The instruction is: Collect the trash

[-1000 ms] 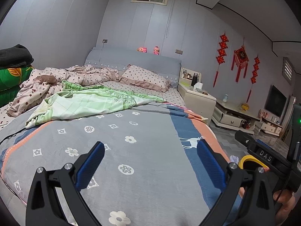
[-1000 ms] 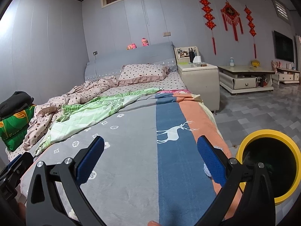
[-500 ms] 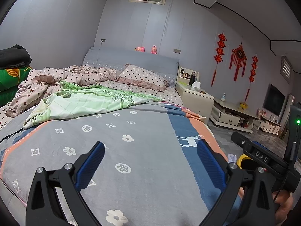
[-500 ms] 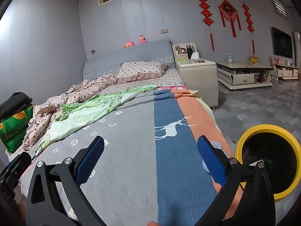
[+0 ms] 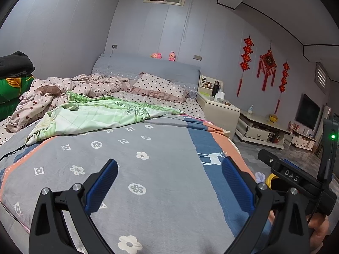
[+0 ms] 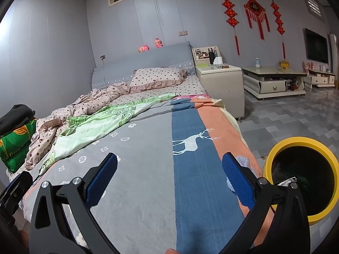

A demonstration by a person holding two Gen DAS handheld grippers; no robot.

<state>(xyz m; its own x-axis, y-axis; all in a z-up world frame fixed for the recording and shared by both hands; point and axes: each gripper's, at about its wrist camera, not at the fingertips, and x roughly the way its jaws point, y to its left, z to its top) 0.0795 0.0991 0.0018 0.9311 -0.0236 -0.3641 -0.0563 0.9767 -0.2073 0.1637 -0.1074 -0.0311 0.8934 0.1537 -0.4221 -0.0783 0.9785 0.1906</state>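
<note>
A yellow-rimmed bin [image 6: 305, 144] stands on the floor right of the bed; its inside is dark, with a light scrap [image 6: 287, 181] and something green near its front rim. My right gripper [image 6: 169, 163] hovers open over the foot of the grey flowered blanket [image 6: 144, 158], nothing between its blue pads. My left gripper [image 5: 169, 165] is open too, above the same blanket [image 5: 159, 165]. In the left wrist view the right gripper's black body [image 5: 296, 180] covers most of the bin [image 5: 270, 178]. A pale fuzzy thing [image 6: 243, 160] lies at the bed's right edge.
Crumpled dotted quilt [image 5: 84, 86], green sheet [image 5: 101, 114] and pillow [image 6: 157, 78] cover the far bed. A white nightstand [image 6: 222, 84] and low cabinets [image 6: 273, 82] line the right wall. Grey tiled floor [image 6: 296, 116] lies open beside the bed. Folded bedding [image 6: 14, 139] is stacked left.
Both grippers have drifted slightly forward and up over the bed, staying open. The bin sits a little lower and nearer in the right wrist view, showing more of its inside.
</note>
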